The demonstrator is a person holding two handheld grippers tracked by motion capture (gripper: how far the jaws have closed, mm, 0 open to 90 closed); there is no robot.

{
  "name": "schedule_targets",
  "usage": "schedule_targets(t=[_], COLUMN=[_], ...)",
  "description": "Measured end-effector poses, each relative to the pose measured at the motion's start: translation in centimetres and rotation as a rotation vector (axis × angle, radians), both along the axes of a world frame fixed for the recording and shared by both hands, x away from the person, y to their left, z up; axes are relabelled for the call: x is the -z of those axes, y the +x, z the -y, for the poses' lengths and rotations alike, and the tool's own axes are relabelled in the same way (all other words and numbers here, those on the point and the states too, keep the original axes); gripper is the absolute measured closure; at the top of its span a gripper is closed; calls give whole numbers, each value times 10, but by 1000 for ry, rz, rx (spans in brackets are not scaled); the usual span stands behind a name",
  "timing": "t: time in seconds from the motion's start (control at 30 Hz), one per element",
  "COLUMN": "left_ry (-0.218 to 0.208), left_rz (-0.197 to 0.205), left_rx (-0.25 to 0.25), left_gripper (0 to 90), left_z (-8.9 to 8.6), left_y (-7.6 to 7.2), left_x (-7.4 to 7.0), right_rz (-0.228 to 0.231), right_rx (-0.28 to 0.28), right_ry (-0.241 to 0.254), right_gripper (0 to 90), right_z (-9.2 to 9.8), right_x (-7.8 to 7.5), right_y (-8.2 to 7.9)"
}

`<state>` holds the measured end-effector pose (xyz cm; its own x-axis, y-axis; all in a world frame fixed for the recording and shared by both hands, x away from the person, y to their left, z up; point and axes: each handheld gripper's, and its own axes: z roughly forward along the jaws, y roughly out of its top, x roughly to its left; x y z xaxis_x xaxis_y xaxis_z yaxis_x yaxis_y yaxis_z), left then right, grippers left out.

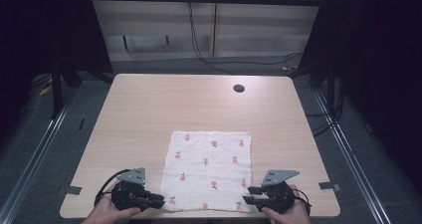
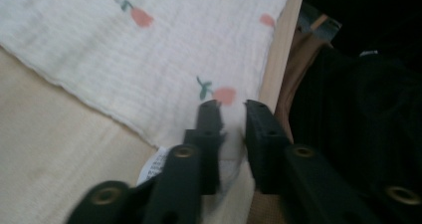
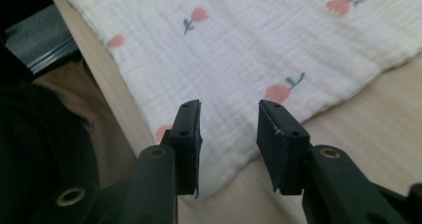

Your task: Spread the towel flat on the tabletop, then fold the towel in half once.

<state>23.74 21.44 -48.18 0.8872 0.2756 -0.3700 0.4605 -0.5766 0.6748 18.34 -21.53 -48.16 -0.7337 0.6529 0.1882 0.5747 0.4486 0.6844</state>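
Cloth (image 1: pixel 209 169) flat, long axis running away

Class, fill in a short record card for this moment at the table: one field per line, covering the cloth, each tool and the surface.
Cloth: white muslin cloth printed with small pink flowers, spread flat at the table's near edge
Left tool: left tool at the cloth's near left corner, jaws slightly parted over the fabric, beside its white label
Right tool: right tool at the near right corner, jaws open above the cloth
Surface: light wooden table with a dark round hole near the far edge
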Motion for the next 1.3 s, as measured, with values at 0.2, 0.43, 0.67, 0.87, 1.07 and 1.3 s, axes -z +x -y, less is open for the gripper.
schedule_targets(t=[0.2, 0.43, 0.67, 0.87, 1.07, 1.3], left_ry=[-52, -43, -21, -33, -48, -28], left_rz=[7, 92, 99, 125, 134, 97], left_rx=[-107, -237, -295, -329, -362, -355], left_gripper=[595, 579, 559, 626, 625, 538], left_z=[-5, -12, -9, -2, 7, 18], left_y=[21, 39, 60, 85, 110, 142], left_x=[-4, -14, -20, -21, -26, -26], right_rz=[16, 48, 55, 83, 91, 116], right_rx=[52, 78, 117, 149, 144, 179], right_ry=[4, -7, 34, 32, 23, 70], right_gripper=[549, 504, 478, 514, 533, 556], right_z=[7, 8, 20, 21, 20, 25], right_x=[-3, -11, -23, -32, -40, -43], right_y=[7, 29, 57, 85, 113, 137])
